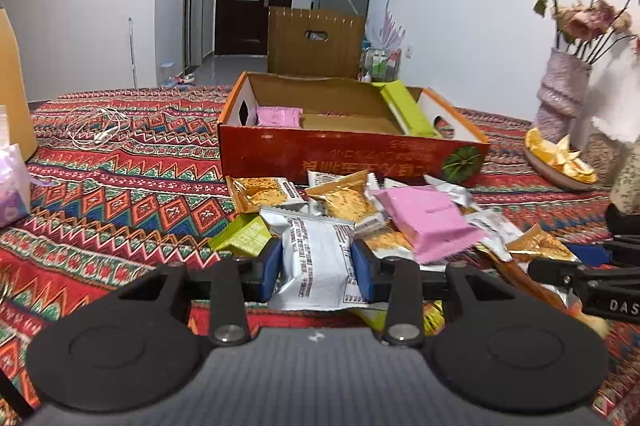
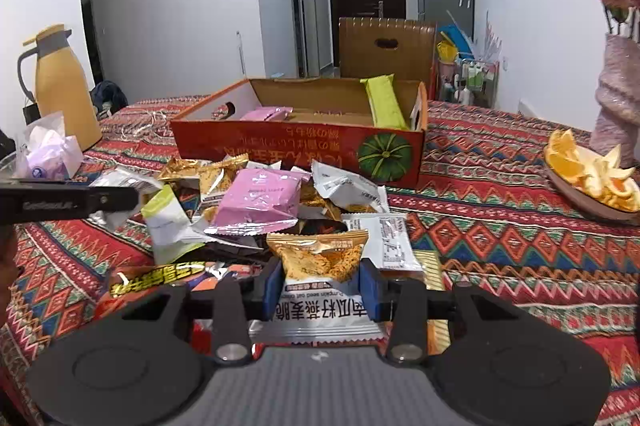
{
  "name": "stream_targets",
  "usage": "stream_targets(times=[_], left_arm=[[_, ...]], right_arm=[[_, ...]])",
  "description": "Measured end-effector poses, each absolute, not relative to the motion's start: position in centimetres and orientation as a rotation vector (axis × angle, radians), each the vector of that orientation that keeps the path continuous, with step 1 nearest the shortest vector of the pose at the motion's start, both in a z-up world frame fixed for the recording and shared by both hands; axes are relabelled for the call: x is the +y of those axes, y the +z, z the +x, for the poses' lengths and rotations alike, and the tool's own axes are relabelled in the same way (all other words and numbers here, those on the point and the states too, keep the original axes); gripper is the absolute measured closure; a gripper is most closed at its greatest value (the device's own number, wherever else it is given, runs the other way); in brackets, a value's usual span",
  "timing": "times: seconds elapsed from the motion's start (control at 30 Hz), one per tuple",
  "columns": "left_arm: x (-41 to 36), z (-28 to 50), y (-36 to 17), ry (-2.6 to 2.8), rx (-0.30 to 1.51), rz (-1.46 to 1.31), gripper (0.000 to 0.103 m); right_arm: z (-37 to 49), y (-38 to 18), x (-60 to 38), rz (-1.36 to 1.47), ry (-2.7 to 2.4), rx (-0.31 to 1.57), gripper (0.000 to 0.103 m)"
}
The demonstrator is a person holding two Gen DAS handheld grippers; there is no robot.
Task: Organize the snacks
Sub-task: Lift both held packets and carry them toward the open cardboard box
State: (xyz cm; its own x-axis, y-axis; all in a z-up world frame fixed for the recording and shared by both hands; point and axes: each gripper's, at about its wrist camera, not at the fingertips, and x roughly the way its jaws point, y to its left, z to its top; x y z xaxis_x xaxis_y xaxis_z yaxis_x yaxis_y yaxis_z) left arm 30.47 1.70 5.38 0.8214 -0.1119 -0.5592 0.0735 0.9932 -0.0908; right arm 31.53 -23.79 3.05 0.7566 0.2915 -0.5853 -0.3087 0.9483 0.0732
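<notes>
A pile of snack packets lies on the patterned cloth in front of an open orange cardboard box [image 1: 352, 156] [image 2: 296, 146]. The box holds a pink packet [image 1: 278, 117] [image 2: 264, 114] and a green packet [image 1: 408, 110] [image 2: 384, 102]. My left gripper [image 1: 318, 268] is shut on a silver-white packet [image 1: 316, 262] at the near edge of the pile. My right gripper [image 2: 320, 290] is shut on a gold and white packet [image 2: 318, 266]. A big pink packet [image 1: 428, 218] [image 2: 260, 198] lies on top of the pile. The right gripper also shows at the right edge of the left wrist view [image 1: 592, 266].
A vase of dried flowers [image 1: 564, 94] [image 2: 618, 98] and a dish of orange peel [image 1: 560, 158] [image 2: 588, 182] stand at the right. A yellow thermos [image 2: 60, 86] and a tissue pack [image 2: 48, 154] stand at the left. White earphones [image 1: 98, 126] lie on the cloth.
</notes>
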Motion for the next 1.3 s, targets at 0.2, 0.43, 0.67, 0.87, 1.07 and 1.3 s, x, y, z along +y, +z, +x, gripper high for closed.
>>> stream_targets(times=[0.2, 0.43, 0.67, 0.87, 1.07, 1.3], left_arm=[[1.5, 26.2, 6.8, -0.105, 0.564, -0.078, 0.064], [1.7, 21.2, 7.7, -0.112, 0.531, -0.081, 0.064], [2.1, 17.5, 8.4, -0.123, 0.495, -0.086, 0.064], [2.7, 15.7, 8.8, -0.124, 0.479, -0.098, 0.064], [3.3, 15.1, 9.0, -0.118, 0.465, -0.103, 0.064], [3.6, 16.3, 8.9, -0.115, 0.475, -0.114, 0.064]], right_arm=[[27.8, 4.5, -24.1, -0.015, 0.326, 0.586, 0.063], [23.1, 5.6, -23.7, -0.006, 0.342, 0.548, 0.063], [19.3, 6.1, -22.5, -0.009, 0.371, 0.526, 0.063], [17.2, 6.7, -21.9, -0.02, 0.38, 0.506, 0.063], [16.6, 7.1, -21.5, -0.027, 0.384, 0.494, 0.063], [17.7, 7.3, -21.2, -0.034, 0.382, 0.489, 0.063]])
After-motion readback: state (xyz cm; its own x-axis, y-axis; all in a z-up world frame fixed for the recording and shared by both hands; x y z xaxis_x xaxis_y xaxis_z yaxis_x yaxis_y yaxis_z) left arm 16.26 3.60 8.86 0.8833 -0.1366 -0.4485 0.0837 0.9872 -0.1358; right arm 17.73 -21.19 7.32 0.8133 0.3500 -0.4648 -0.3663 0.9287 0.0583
